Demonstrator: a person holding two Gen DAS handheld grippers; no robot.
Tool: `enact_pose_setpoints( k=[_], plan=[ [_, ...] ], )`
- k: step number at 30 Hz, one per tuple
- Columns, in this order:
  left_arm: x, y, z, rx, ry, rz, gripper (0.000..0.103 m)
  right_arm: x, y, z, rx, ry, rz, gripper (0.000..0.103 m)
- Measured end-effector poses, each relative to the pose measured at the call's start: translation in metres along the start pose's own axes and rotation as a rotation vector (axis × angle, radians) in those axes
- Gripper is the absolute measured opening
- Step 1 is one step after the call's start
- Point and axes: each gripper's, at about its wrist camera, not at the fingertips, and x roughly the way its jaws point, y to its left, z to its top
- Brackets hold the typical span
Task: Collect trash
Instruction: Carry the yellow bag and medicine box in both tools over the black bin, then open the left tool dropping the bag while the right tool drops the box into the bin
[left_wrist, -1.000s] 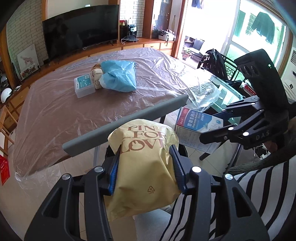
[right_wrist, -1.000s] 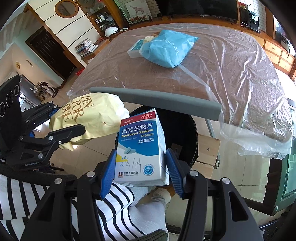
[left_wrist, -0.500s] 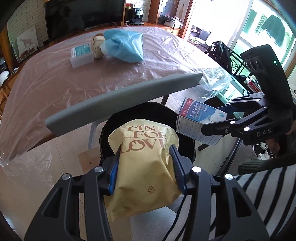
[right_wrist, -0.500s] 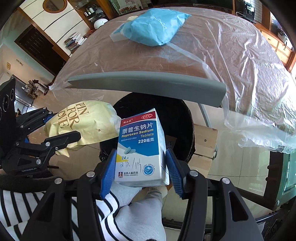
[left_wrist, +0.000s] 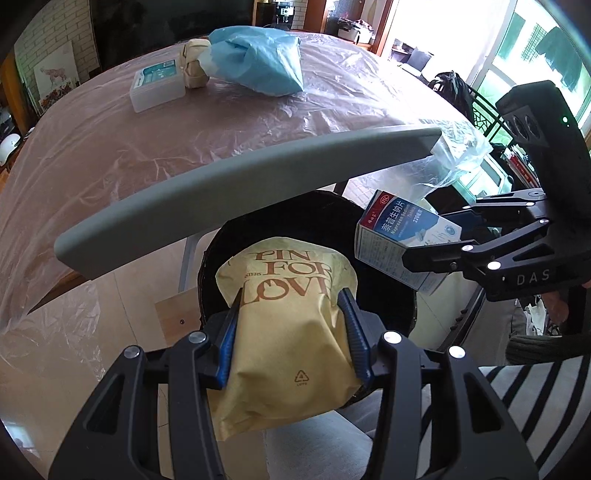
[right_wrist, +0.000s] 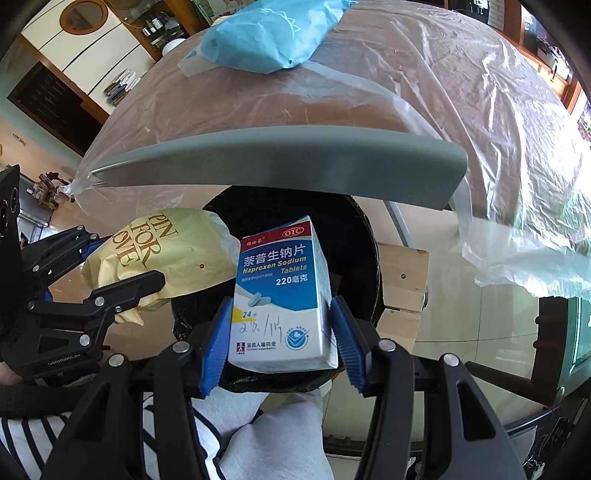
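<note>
My left gripper is shut on a yellow paper bag printed "PIN FOR LOVE" and holds it over the black trash bin below the table edge. My right gripper is shut on a blue-and-white medicine box and holds it above the same bin. The box also shows in the left wrist view, the bag in the right wrist view. More trash lies on the table: a blue plastic bag, a beige wad, a clear box.
A grey chair back curves over the bin at the table's edge. The table is covered in clear plastic sheet. Wooden blocks lie on the floor beside the bin. My striped sleeves and light trousers are at the bottom.
Both grippers have moved forward and down with their loads, so the bin now sits directly under the bag and the box. Both grips are unchanged.
</note>
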Motion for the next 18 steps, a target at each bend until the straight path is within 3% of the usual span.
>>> enact_pose_setpoints(
  k=[18],
  plan=[
    [0.035,-0.002,0.004,0.016,0.059,0.026,0.050,0.024,-0.002,0.008,0.081,0.003,-0.054,0.052]
  ],
)
